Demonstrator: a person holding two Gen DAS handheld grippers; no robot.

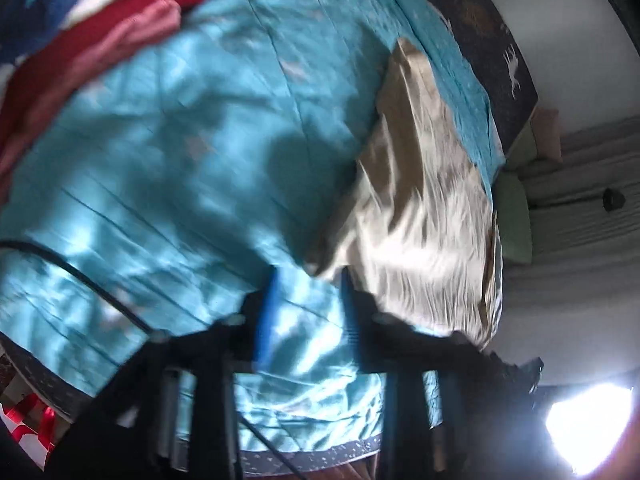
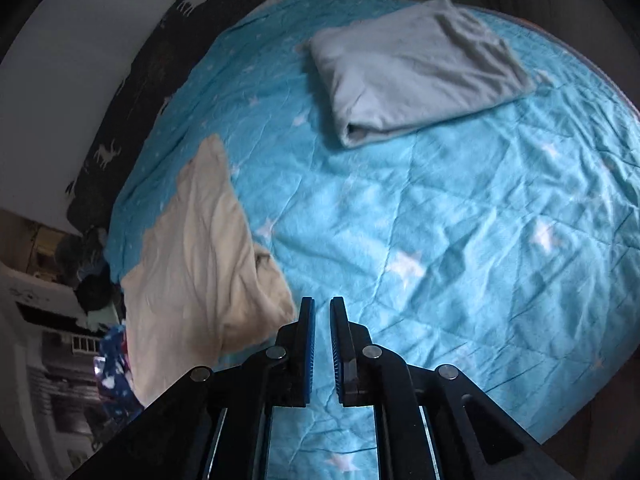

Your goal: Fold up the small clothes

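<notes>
A cream garment (image 1: 416,208) lies crumpled on the turquoise star quilt (image 1: 180,160); it also shows at the left in the right wrist view (image 2: 200,248). My left gripper (image 1: 310,276) is open and empty, its tips just short of the garment's near corner. My right gripper (image 2: 322,304) is open a narrow gap and empty, hovering over the quilt (image 2: 460,220) just right of the cream garment. A folded pale grey garment (image 2: 416,68) lies farther away on the quilt.
A pile of red, pink and navy star clothes (image 1: 100,20) lies at the quilt's far left. A dark deer-print blanket (image 2: 132,92) runs along the wall side. A bright lamp (image 1: 588,428) glares at lower right. Cluttered shelves (image 2: 48,280) stand beyond the bed edge.
</notes>
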